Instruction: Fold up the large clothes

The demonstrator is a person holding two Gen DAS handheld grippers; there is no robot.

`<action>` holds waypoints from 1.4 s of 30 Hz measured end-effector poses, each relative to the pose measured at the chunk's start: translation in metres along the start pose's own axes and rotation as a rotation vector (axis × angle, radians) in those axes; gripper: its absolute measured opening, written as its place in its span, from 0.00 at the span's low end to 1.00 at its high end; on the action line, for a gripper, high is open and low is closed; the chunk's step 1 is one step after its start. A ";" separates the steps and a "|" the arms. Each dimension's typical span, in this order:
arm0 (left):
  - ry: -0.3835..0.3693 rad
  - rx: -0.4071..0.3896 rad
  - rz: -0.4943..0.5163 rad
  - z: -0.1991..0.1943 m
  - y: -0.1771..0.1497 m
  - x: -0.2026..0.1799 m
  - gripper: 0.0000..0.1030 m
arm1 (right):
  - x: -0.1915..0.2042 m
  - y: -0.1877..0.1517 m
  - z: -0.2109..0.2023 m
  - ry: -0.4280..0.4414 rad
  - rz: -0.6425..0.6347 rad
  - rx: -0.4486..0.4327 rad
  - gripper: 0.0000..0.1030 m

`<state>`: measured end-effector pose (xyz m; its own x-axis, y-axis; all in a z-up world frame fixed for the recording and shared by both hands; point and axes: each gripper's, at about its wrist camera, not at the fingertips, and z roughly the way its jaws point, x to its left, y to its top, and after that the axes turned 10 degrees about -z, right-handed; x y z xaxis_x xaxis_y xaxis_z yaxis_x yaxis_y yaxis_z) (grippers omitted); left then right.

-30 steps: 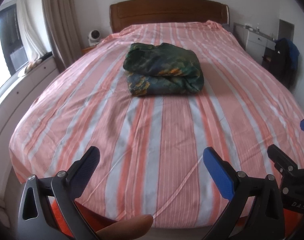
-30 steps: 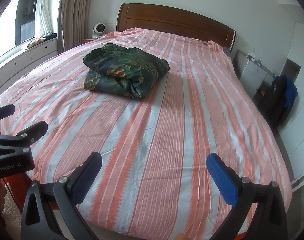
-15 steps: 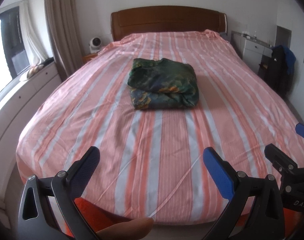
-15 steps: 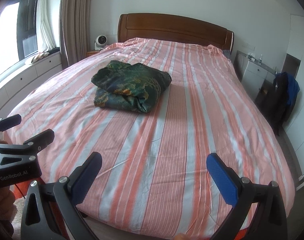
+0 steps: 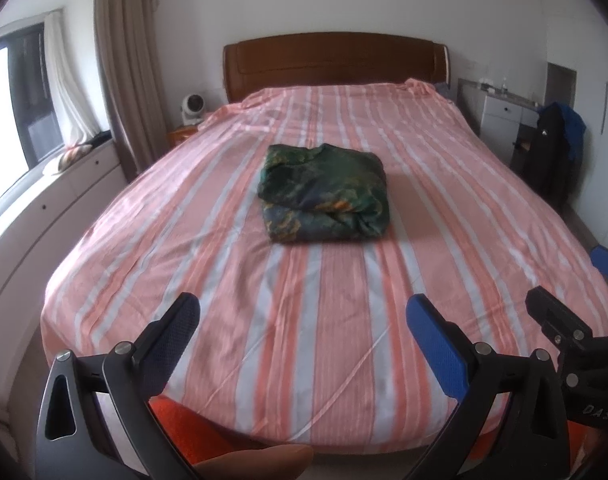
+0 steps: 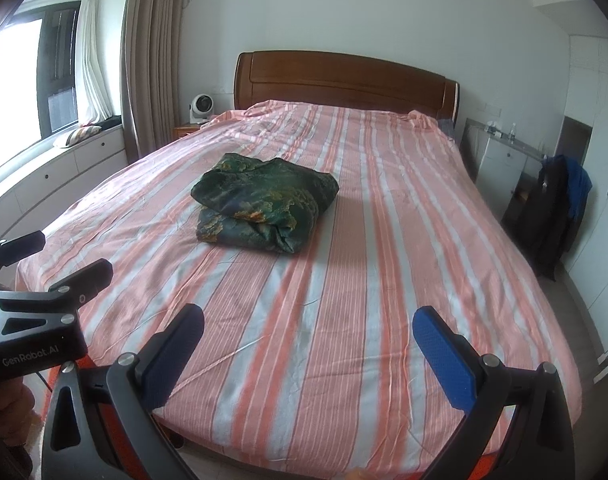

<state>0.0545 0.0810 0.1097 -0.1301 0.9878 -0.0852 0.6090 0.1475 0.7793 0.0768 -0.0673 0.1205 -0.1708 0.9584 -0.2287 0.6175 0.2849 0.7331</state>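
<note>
we see a big bed [image 5: 231,264] with a pink and white striped sheet and a brown headboard [image 5: 336,60]. a dark green patterned garment [image 5: 324,196] lies folded in a bundle on the middle of the bed, well apart from both tools. our left gripper [image 5: 304,320] hangs at the foot end, fingers spread wide, empty. our right gripper [image 6: 308,330] sits the same, wide apart, gripping nothing.

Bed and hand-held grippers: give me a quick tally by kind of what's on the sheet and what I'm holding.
Folded green garment on the striped sheet: 1
Hand-held gripper, open and empty: 2, left hand-held gripper and right hand-held gripper
Total: 3
</note>
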 end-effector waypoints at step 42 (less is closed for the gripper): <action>0.050 0.015 0.008 0.017 0.000 -0.006 1.00 | -0.003 0.005 0.015 0.077 0.015 0.037 1.00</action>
<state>0.0689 0.0760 0.0998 -0.1642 0.9853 -0.0478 0.6216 0.1410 0.7705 0.0918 -0.0689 0.1153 -0.2187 0.9614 -0.1671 0.6484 0.2712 0.7114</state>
